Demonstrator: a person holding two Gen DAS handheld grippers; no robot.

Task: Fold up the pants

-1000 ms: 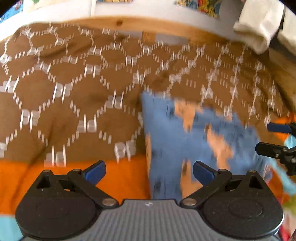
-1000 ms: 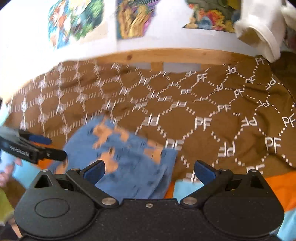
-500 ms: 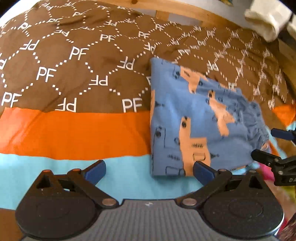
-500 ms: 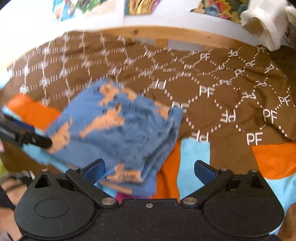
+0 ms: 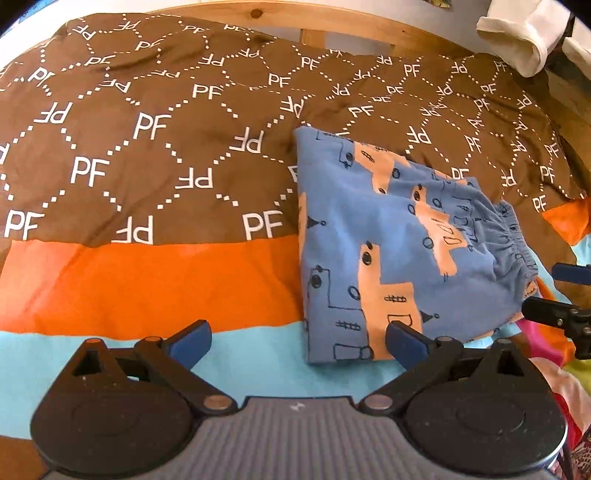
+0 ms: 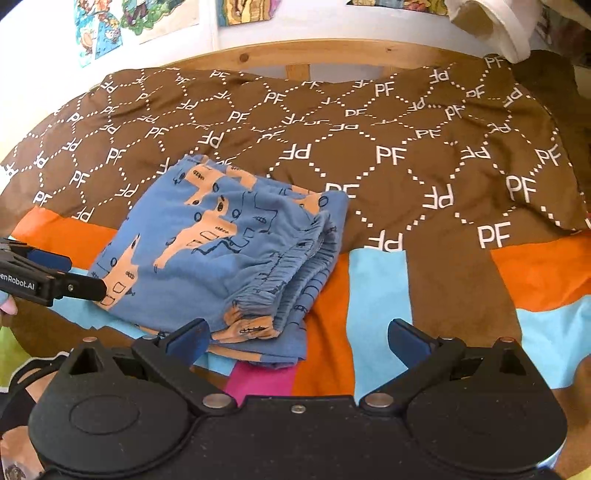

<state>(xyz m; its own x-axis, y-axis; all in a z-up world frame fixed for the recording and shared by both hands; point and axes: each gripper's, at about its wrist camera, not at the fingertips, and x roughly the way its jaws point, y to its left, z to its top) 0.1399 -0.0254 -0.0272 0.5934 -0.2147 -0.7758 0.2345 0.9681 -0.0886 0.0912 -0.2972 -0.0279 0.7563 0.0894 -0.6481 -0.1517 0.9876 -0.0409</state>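
The blue pants with orange prints (image 5: pixel 399 240) lie folded in a compact rectangle on the bed, elastic waistband on the right side. They also show in the right wrist view (image 6: pixel 221 243), waistband facing the camera. My left gripper (image 5: pixel 297 341) is open and empty, just in front of the pants' near left corner. My right gripper (image 6: pixel 297 338) is open and empty, in front of the waistband end. Each gripper's fingers show at the edge of the other's view, beside the pants and apart from them.
The bed cover (image 5: pixel 147 155) is brown with white PF lettering, with orange and light blue patches (image 5: pixel 147 280) near me. A wooden bed rail (image 6: pixel 314 51) runs along the back. A cream cloth (image 6: pixel 491 26) hangs at the top right. Posters (image 6: pixel 103 26) are on the wall.
Both grippers have drawn back and steadied, open throughout. The folded pants now lie still and a little farther off in both views.
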